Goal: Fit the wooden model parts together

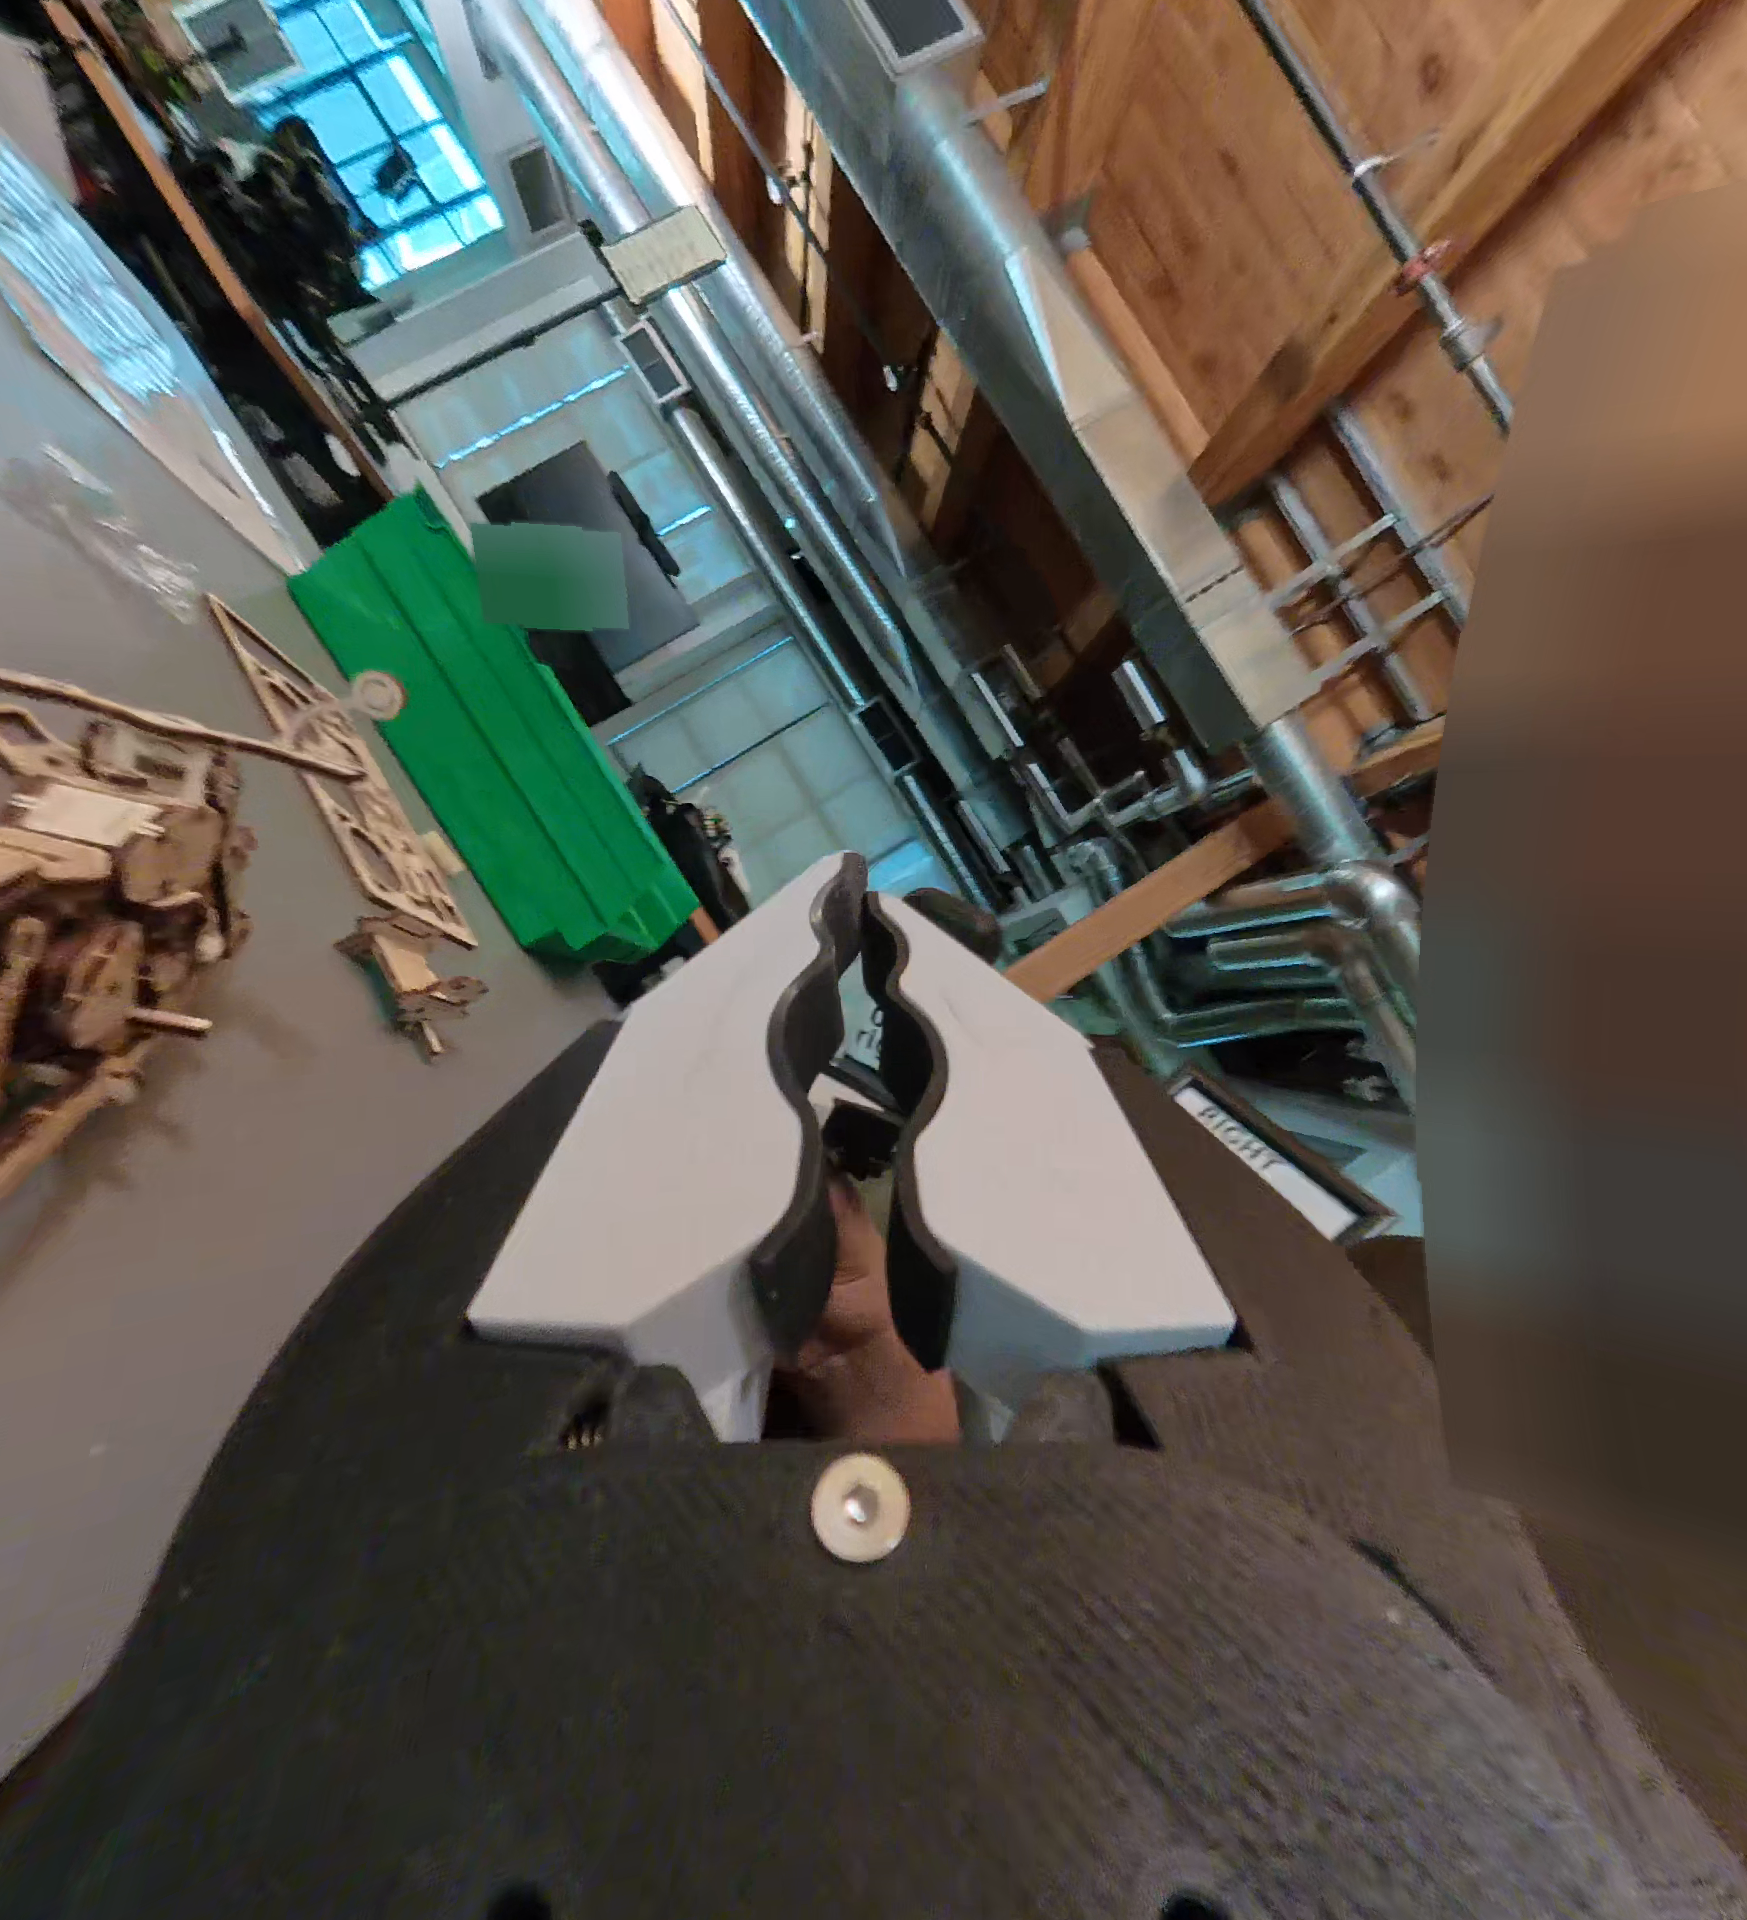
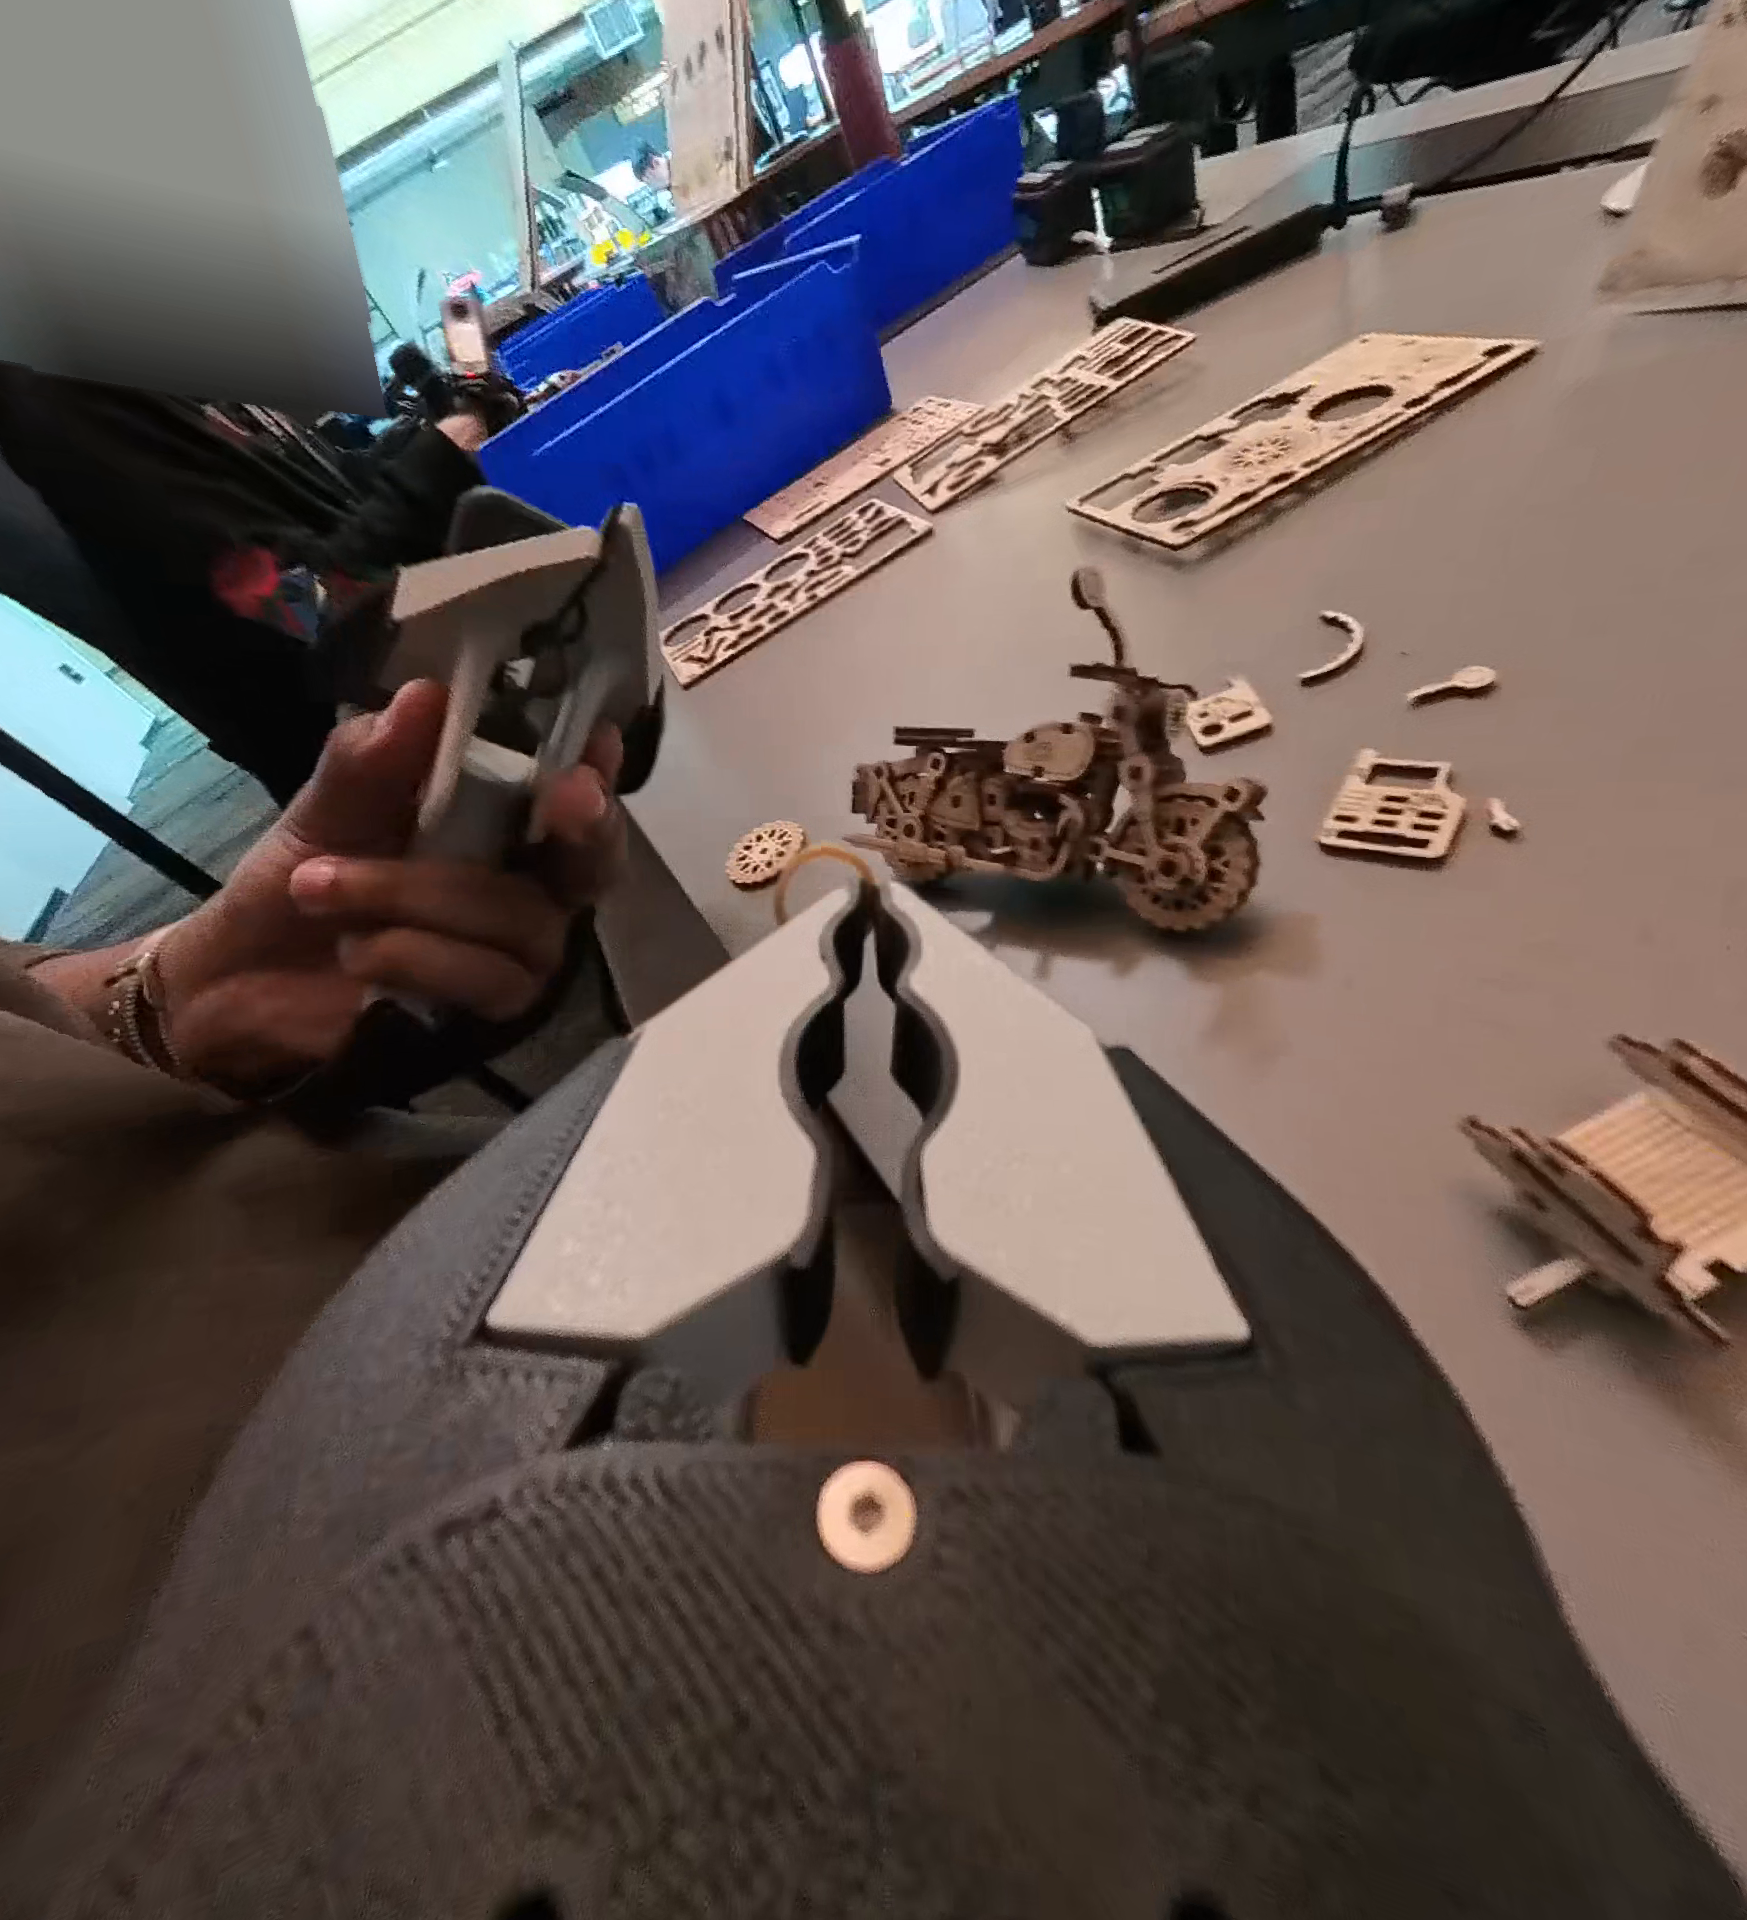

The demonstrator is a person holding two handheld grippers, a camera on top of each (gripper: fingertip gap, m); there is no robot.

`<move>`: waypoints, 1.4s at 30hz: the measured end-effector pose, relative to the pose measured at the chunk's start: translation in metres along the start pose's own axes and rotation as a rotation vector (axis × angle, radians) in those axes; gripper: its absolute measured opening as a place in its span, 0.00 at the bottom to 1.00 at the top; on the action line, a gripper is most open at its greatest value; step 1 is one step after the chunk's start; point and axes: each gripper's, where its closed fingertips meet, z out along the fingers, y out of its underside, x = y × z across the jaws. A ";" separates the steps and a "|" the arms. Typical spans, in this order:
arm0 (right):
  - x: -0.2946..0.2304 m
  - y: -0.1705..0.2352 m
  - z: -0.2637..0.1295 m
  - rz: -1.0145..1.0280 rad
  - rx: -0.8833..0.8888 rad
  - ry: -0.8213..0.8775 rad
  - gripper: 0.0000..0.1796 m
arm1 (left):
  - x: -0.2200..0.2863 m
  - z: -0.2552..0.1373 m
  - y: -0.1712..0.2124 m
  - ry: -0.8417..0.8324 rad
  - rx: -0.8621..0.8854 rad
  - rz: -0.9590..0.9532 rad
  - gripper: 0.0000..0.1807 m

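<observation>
wooden motorcycle (image 2: 1056, 810) amid cut-out sheets (image 2: 1295, 447)

Tan wood motorcycle (image 2: 1045, 810), grey table (image 2: 1471, 987), blue bins (image 2: 744, 436), green bin (image 1: 495, 727).

One wooden motorcycle (image 2: 1056, 810), four cut-out sheets (image 2: 1300, 442), two blue bins (image 2: 703, 436).

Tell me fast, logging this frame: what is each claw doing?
Left claw: shut, holding nothing, raised off the table.
Right claw: shut on a thin wooden ring.
</observation>
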 end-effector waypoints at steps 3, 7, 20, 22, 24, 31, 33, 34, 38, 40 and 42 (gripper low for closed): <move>0.004 0.000 0.001 0.007 -0.003 0.016 0.00 | -0.006 -0.005 -0.002 -0.060 -0.018 0.068 0.00; 0.005 0.002 0.000 -0.016 -0.018 0.032 0.00 | -0.019 -0.006 0.005 -0.129 -0.077 0.160 0.00; 0.001 0.001 0.000 -0.025 -0.002 0.006 0.00 | -0.023 -0.005 0.023 -0.137 -0.169 0.204 0.00; 0.000 0.003 0.001 -0.020 -0.010 -0.002 0.00 | -0.022 -0.005 0.024 -0.145 -0.182 0.234 0.00; 0.000 0.003 0.002 -0.020 -0.010 -0.002 0.00 | -0.021 -0.004 0.025 -0.147 -0.192 0.257 0.00; -0.002 0.003 0.001 -0.016 -0.006 -0.015 0.00 | -0.021 -0.004 0.027 -0.143 -0.196 0.254 0.00; -0.002 0.003 0.001 -0.015 -0.007 -0.018 0.00 | -0.021 -0.004 0.027 -0.144 -0.201 0.259 0.00; -0.003 0.003 0.001 -0.015 -0.007 -0.020 0.00 | -0.021 -0.003 0.028 -0.145 -0.204 0.263 0.00; -0.003 0.002 0.001 -0.013 -0.005 -0.023 0.00 | -0.021 -0.003 0.029 -0.157 -0.220 0.303 0.00; -0.004 0.003 0.001 -0.008 -0.008 -0.032 0.00 | -0.022 -0.003 0.030 -0.165 -0.236 0.329 0.00; -0.006 0.003 0.001 -0.010 -0.011 -0.038 0.00 | -0.023 -0.004 0.031 -0.175 -0.249 0.349 0.00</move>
